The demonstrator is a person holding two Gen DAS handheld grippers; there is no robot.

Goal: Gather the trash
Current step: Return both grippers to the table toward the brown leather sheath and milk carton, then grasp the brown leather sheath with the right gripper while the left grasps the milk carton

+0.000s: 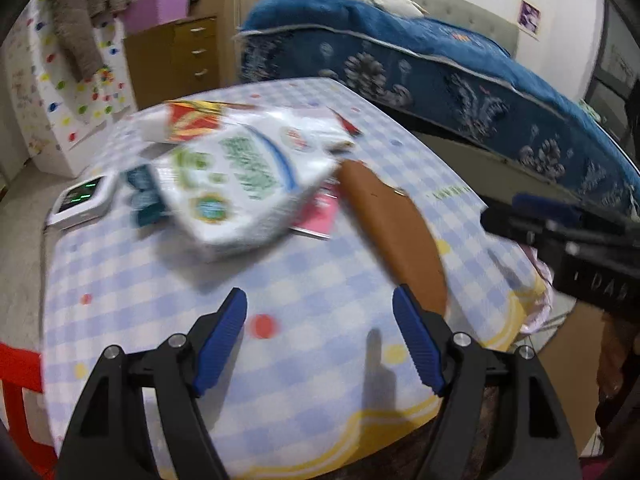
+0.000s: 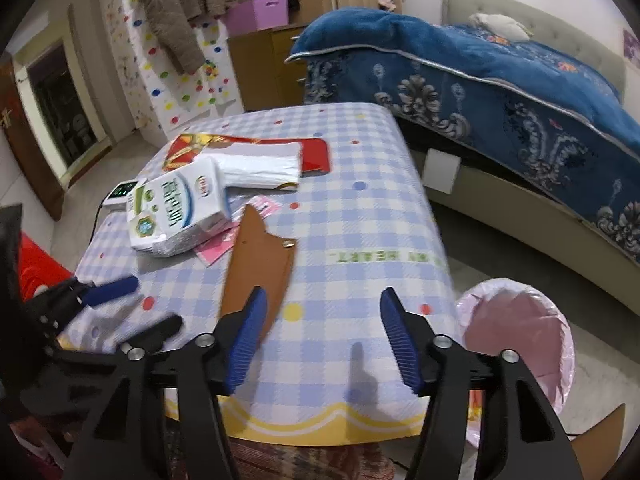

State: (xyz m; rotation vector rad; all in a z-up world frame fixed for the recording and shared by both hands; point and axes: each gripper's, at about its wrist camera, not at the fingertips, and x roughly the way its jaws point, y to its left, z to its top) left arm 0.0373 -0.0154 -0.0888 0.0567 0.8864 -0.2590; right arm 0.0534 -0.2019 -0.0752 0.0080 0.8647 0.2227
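A white carton with green print (image 2: 176,212) (image 1: 236,188) lies on the checked tablecloth (image 2: 360,240). Beside it lie a brown cardboard piece (image 2: 260,272) (image 1: 396,232), a pink wrapper (image 2: 224,244), a white plastic packet (image 2: 260,166) and a red flat pack (image 2: 316,154). A bin with a pink liner (image 2: 520,336) stands at the table's right front corner. My left gripper (image 1: 320,340) is open above the table's near edge, short of the carton. My right gripper (image 2: 320,336) is open, its left finger over the brown piece's near end. The left gripper also shows in the right wrist view (image 2: 132,304).
A white device with a green display (image 2: 124,192) sits at the table's left edge. A bed with a blue blanket (image 2: 500,92) runs along the right. A wooden drawer cabinet (image 2: 264,68) stands behind. Something red (image 2: 36,268) is at the left.
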